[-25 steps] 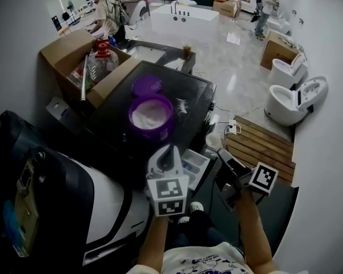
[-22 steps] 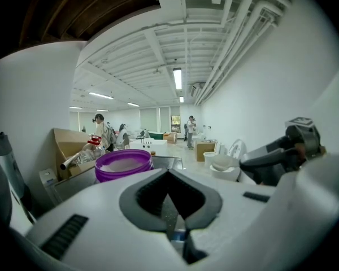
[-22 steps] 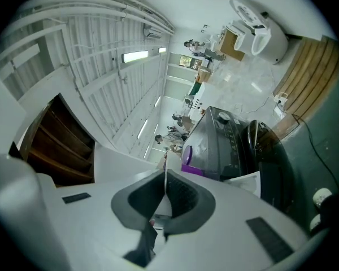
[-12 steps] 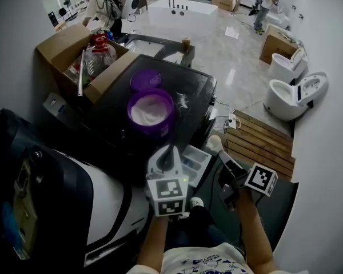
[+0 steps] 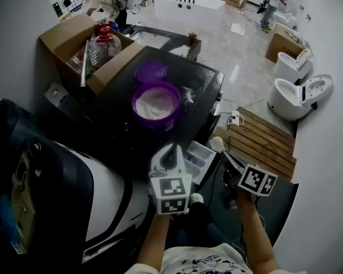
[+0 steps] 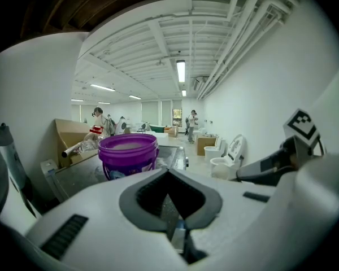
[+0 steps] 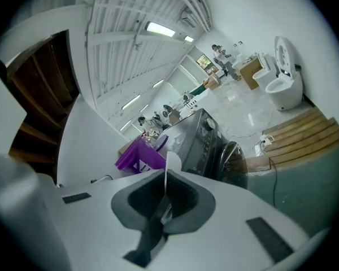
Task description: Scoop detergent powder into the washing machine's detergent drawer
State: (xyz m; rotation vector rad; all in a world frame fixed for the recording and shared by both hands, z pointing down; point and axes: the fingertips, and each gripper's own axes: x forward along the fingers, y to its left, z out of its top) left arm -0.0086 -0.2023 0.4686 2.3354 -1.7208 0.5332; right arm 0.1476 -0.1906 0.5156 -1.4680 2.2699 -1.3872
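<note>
- left gripper [image 5: 171, 153]: jaws pressed together with nothing between them, held at the front of the washing machine [image 5: 203, 87], just beside its pulled-out detergent drawer [image 5: 201, 156].
- right gripper [image 5: 227, 160]: jaws clamped on the thin handle of a white scoop [image 5: 216, 144]; the scoop's bowl is near the drawer's outer corner, in front of the machine.
- purple tub [image 5: 156, 108]: open, white powder inside, standing on the machine's top.
- purple lid [image 5: 151, 71]: lying on the machine's top just behind the tub.

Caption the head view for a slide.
Right gripper holds a white scoop by the open detergent drawer, purple tub behind.
</note>
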